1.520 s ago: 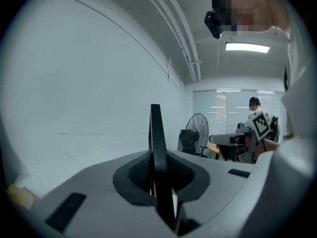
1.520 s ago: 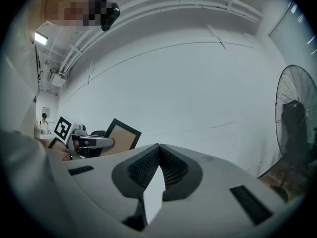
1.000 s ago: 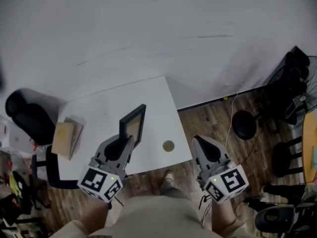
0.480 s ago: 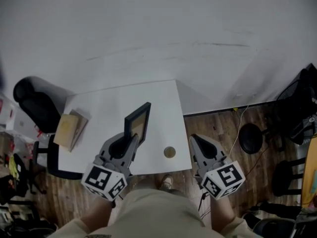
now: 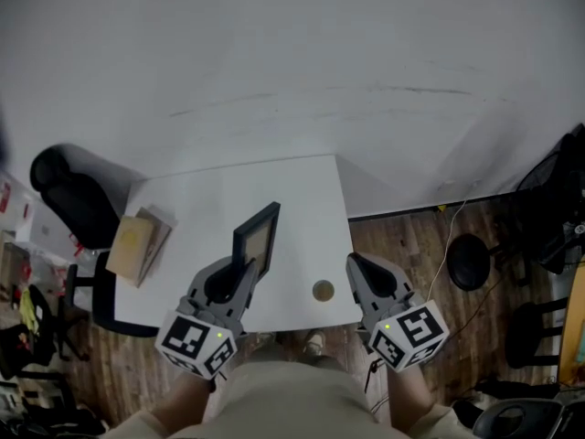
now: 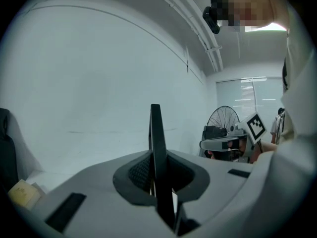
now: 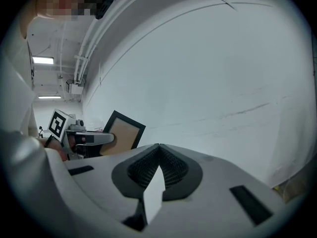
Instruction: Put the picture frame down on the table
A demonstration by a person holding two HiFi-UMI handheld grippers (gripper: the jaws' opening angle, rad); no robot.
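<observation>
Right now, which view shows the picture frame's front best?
The right gripper view: the picture frame faces it, tan panel and black border clear. The left gripper view shows only its edge; the head view shows it small.

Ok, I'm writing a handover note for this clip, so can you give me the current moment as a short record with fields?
held item: picture frame, edge-on between the left tongs
left tongs: shut on the frame
right tongs: shut, nothing between them, beside the table's right edge
frame position: over the white table, tilted; contact with it cannot be told
also on table: round disc; tan books at the left edge
task status: frame not yet released
</observation>
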